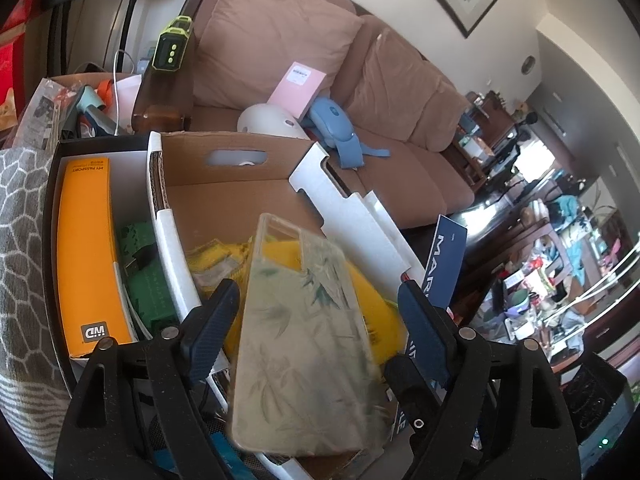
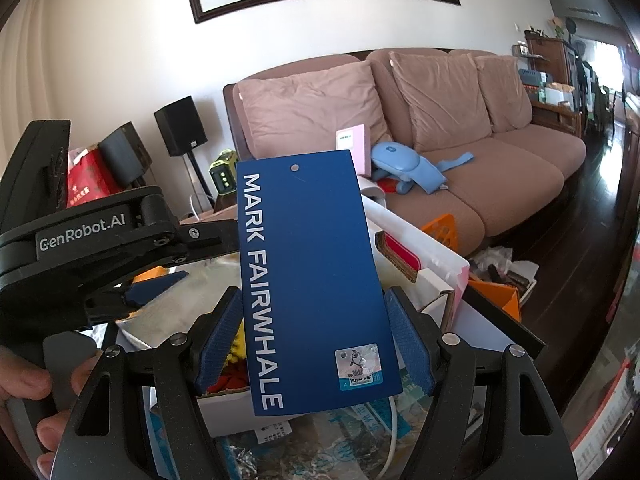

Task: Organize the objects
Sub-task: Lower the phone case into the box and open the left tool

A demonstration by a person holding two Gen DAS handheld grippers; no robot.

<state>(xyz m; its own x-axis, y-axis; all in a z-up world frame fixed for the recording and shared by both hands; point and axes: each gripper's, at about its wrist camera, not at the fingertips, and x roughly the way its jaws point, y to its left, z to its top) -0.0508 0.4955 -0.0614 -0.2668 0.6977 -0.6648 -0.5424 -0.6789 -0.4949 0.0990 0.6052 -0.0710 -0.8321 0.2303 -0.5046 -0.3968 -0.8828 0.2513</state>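
A clear phone case with a leaf print point(image 1: 304, 340) hangs tilted between the fingers of my left gripper point(image 1: 320, 288), above an open cardboard box point(image 1: 224, 200) that holds something yellow point(image 1: 372, 304). The case looks blurred, and a gap shows between it and the right pad point(image 1: 420, 320), so the jaws stand open around it. My right gripper point(image 2: 314, 294) is shut on a blue card printed MARK FAIRWHALE point(image 2: 312, 280), held upright by its long edges. That card's edge point(image 1: 444, 264) shows at the right of the left wrist view. The left gripper's body point(image 2: 80, 240) fills the left of the right wrist view.
Left of the cardboard box is a black box point(image 1: 52, 184) holding an orange WD package point(image 1: 88, 248) and green items point(image 1: 148, 280). Behind is a pink sofa point(image 2: 500, 184) with a white rounded object point(image 1: 268, 120), a pink box point(image 1: 296, 88) and a blue device point(image 2: 404, 164). Clutter lies below.
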